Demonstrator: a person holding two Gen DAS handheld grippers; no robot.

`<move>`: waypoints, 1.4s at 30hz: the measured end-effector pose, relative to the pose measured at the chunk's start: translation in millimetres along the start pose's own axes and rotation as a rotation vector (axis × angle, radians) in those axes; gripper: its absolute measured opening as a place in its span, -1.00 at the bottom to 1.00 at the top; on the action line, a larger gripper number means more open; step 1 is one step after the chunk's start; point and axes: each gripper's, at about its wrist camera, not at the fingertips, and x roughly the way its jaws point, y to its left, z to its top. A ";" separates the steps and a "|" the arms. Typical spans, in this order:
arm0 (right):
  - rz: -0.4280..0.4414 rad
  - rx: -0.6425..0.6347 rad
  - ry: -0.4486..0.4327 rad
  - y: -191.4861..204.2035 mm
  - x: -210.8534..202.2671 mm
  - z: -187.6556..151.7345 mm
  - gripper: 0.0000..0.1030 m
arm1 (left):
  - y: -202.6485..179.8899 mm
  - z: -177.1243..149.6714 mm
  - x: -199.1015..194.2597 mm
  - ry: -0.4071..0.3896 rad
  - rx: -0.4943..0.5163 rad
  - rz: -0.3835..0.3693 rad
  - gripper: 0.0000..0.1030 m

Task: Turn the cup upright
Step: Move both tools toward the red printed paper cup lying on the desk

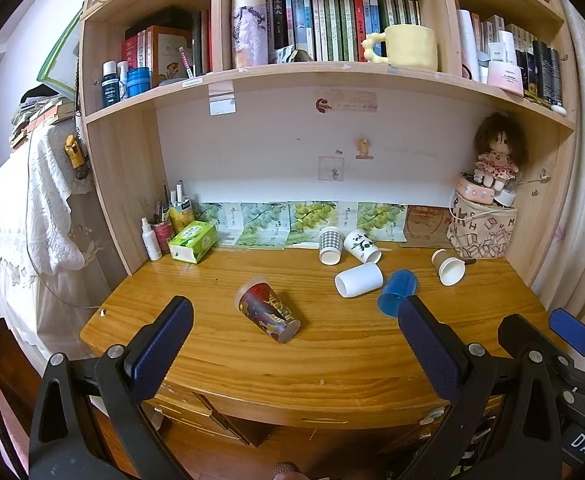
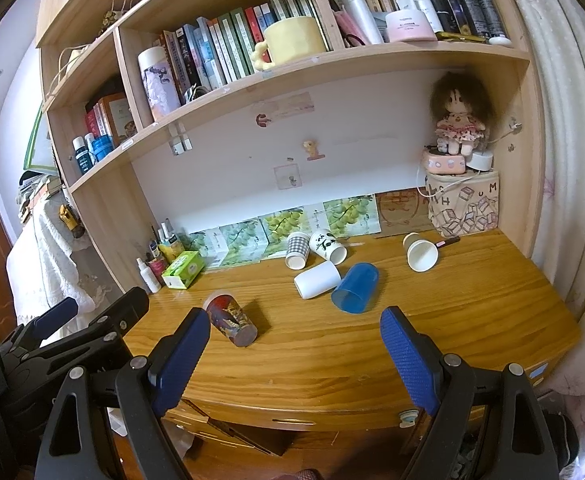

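Observation:
Several cups lie on their sides on the wooden desk [image 1: 332,360]. A red patterned cup [image 1: 268,309] lies nearest the front; it also shows in the right wrist view [image 2: 231,319]. Behind it lie a white cup [image 1: 358,279], a blue cup [image 1: 397,291], a checked cup [image 1: 330,245], a panda cup [image 1: 362,245] and a tan cup [image 1: 448,266]. My left gripper [image 1: 292,316] is open and empty, above the desk's front edge, short of the red cup. My right gripper [image 2: 294,332] is open and empty, also at the front edge, short of the blue cup [image 2: 355,287].
A green tissue box [image 1: 193,241], a spray bottle [image 1: 151,239] and a pen holder [image 1: 172,216] stand at the back left. A patterned bag [image 1: 482,230] with a doll [image 1: 496,158] on top stands at the back right. Shelves with books hang above.

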 end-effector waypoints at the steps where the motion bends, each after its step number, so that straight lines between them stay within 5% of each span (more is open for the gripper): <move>1: 0.002 -0.001 0.001 0.3 -0.4 -0.4 0.70 | 0.9 -0.7 -0.5 0.000 -0.002 0.001 0.99; 27: 0.086 -0.048 0.060 15.1 -3.7 -11.8 0.70 | 19.1 -17.0 -16.5 0.074 -0.064 0.078 0.99; 42: 0.120 -0.057 0.141 24.5 22.6 -12.1 0.70 | 32.1 -21.9 17.0 0.204 -0.112 0.078 0.99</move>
